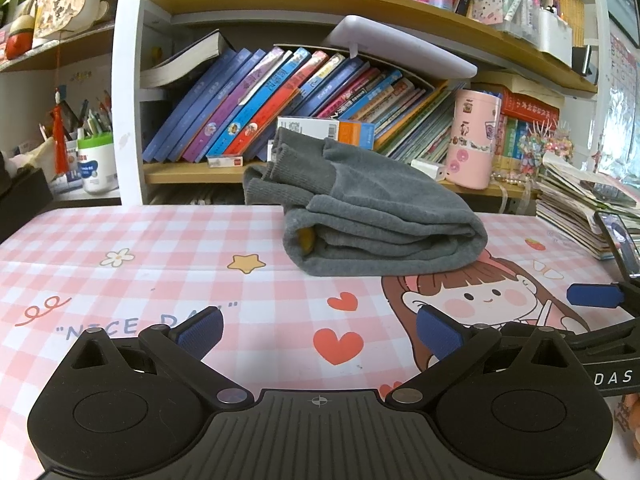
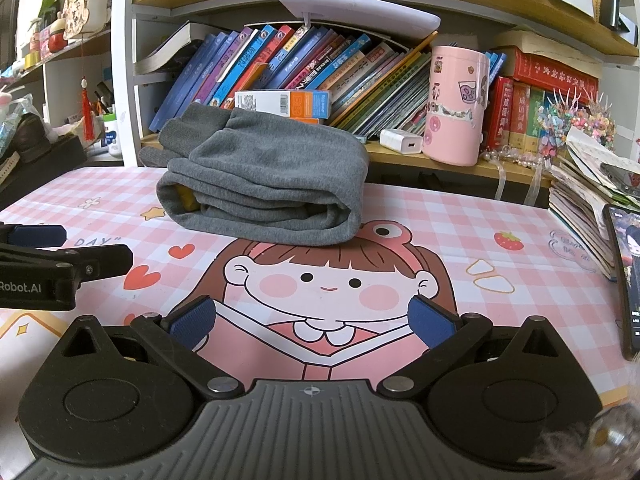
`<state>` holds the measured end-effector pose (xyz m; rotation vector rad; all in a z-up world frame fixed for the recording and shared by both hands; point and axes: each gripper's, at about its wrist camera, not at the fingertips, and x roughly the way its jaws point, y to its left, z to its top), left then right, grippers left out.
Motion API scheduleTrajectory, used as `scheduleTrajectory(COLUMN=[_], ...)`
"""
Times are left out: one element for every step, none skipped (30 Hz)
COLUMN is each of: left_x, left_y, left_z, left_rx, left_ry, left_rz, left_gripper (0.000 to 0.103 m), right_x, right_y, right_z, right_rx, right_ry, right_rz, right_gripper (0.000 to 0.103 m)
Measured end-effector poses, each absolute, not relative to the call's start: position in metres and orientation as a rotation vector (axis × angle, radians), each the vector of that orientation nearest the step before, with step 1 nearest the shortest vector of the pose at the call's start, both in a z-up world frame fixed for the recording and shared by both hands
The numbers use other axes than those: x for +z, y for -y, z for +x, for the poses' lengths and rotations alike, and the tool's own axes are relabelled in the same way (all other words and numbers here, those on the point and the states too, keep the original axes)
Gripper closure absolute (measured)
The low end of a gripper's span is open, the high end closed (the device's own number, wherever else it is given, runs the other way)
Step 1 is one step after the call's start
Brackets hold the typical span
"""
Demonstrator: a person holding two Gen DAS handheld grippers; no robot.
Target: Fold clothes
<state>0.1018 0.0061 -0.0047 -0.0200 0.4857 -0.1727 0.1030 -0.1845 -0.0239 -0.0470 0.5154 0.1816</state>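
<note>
The grey garment (image 2: 264, 184) lies folded at the far side of the table (image 2: 460, 216), against the bookshelf (image 2: 400, 156). My left gripper (image 1: 320, 334) and right gripper (image 2: 312, 320) hang wide apart, empty. If I nudge the bundle, I reckon its loose cuffs could spill open. The checked cover looks slippery; clutter crowds the room.

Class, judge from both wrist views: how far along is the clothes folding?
Done: the grey garment lies folded in a compact bundle on the pink checked mat. In hand: nothing; the left gripper and right gripper are both open and short of it. Left: apparently nothing, as no other unfolded clothing shows.
</note>
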Motion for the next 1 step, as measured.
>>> scheduleTrajectory(left_x=[-0.0048], left_y=[-0.0059], left_z=[0.1017], left_rx=[-0.174], left_ry=[-0.486], left_rz=[-0.020], left_gripper=[0.000], right_x=[-0.0240], right_y=[0.1849], right_z=[0.1035], right_rx=[0.182], right_ry=[-0.517], right_rz=[-0.046], right_gripper=[0.000])
